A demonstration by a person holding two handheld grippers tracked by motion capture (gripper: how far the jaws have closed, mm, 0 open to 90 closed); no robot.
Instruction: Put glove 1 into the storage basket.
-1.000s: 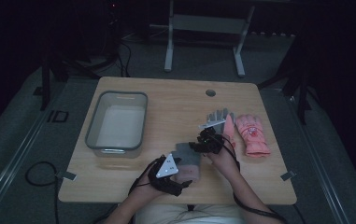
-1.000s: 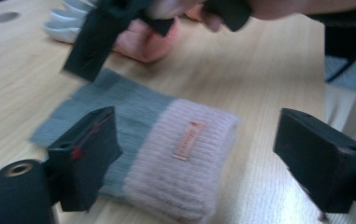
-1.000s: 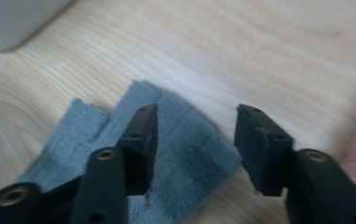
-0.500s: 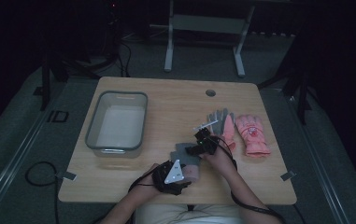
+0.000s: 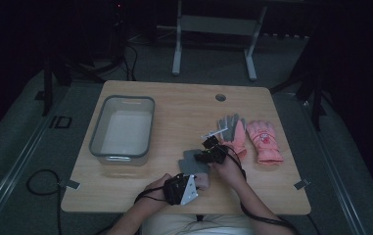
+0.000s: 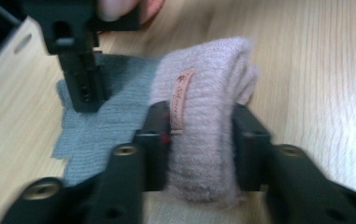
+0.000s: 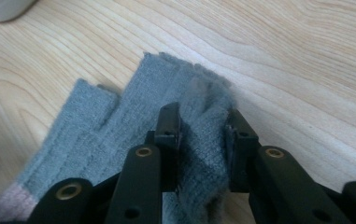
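Glove (image 5: 192,164): grey with pink cuff, flat on the surface (image 5: 174,103), near front edge.
Left hand-held gripper (image 6: 199,135): just closing, pinches the pink cuff.
Right hand-held gripper (image 7: 202,128): just closing, pinches bunched grey fingers.

Two black handheld grippers, left gripper (image 5: 194,182) topped by a grey three-cornered plate, right gripper (image 5: 204,157) trailing a black cable, matte black jaws studded with brass-coloured screw rings, bare forearms, pale trousers at the table edge
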